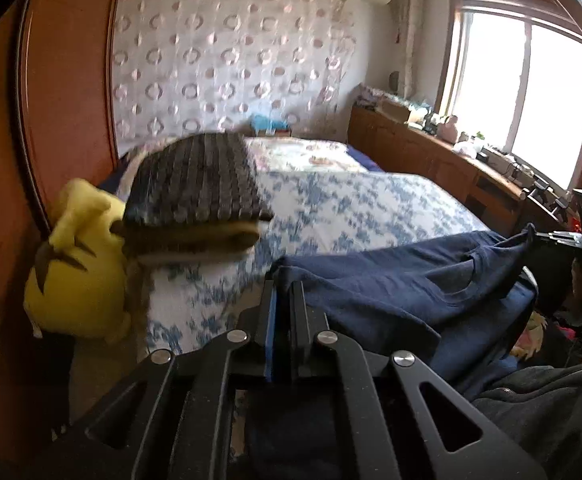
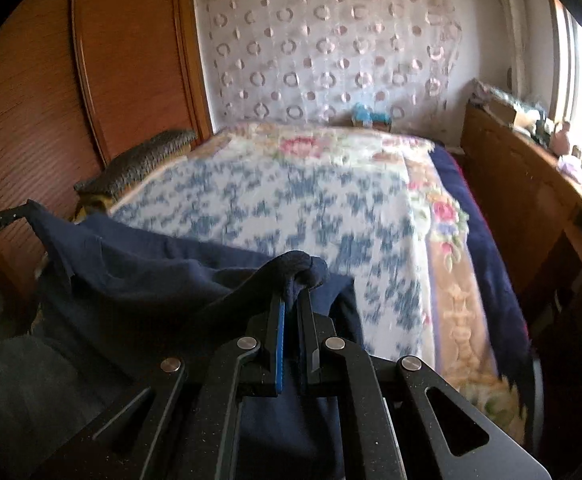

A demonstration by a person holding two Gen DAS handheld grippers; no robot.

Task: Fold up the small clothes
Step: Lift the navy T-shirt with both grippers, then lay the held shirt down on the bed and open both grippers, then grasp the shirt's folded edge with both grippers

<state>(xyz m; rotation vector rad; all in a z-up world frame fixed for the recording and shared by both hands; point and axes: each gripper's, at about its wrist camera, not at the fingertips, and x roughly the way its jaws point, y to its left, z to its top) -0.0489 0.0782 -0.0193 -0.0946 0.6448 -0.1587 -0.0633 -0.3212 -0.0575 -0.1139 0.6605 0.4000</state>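
Above a floral-quilted bed (image 2: 299,208), the left gripper (image 1: 284,288) and right gripper (image 2: 291,296) each clench a navy garment (image 1: 391,292) stretched between them.

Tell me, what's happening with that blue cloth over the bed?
A person is folding a small navy garment, holding it up with a hand-held gripper in each hand. The left hand-held gripper is clamped on one edge, the right hand-held gripper on a bunched edge at the other end. The cloth hangs stretched between them above the bed's blue floral cover. No fold is laid down yet.
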